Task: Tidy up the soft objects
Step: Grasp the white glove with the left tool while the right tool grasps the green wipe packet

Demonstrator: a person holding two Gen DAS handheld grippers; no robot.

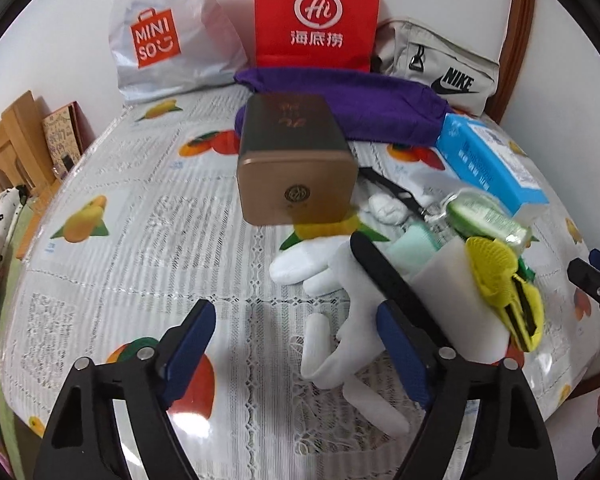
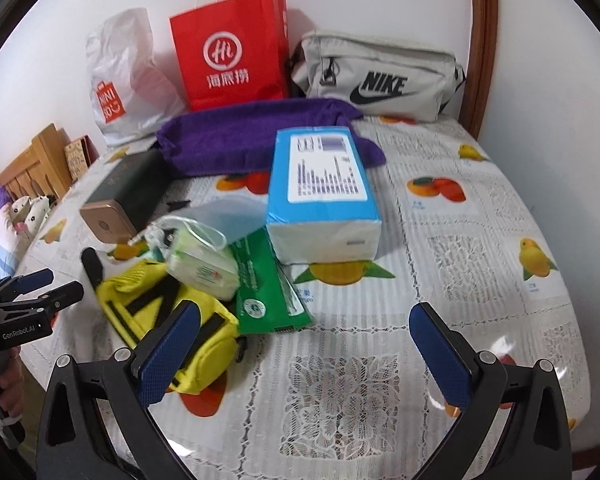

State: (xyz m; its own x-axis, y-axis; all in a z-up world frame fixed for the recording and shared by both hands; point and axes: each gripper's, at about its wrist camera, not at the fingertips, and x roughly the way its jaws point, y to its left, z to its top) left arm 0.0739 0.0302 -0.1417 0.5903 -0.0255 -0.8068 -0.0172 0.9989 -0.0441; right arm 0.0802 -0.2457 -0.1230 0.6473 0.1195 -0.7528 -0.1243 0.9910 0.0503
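White plush glove (image 1: 340,320), on the table (image 2: 480,208) near its front edge beside the yellow pouch (image 2: 168,320): left gripper (image 1: 300,356) and right gripper (image 2: 316,352) both spread empty; best pinched mid-body, clear of the black strap (image 1: 388,276).

Towel (image 2: 236,140): was purple.
Pouch (image 2: 172,316): was yellow, black-strapped.
Glove (image 1: 340,280): was white.
Tablecloth (image 2: 460,240): was white lace, fruit-printed.
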